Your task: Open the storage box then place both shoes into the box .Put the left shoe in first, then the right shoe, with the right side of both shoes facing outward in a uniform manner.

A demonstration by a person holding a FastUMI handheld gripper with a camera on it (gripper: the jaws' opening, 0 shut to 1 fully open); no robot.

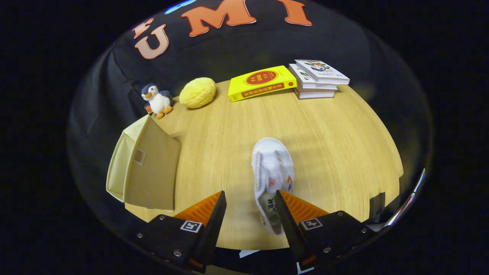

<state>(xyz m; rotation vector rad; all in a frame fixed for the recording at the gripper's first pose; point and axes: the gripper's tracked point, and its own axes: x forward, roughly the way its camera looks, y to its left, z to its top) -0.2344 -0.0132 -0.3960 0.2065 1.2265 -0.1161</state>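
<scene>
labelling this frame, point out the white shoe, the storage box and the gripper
white shoe (272, 168): gripper view, on its laced upper, between the open fingers.
storage box (151, 168): gripper view, on its tan side panel.
gripper (250, 196): gripper view, midway between its fingertips, over bare table.

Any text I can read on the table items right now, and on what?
Yellow book: red cover print, too small to read.
Stacked books: covers too blurred to read.
White shoe: tongue and insole marks, unreadable.
Gripper, open, shoe's near end at its right finger: square markers, no words.
</scene>
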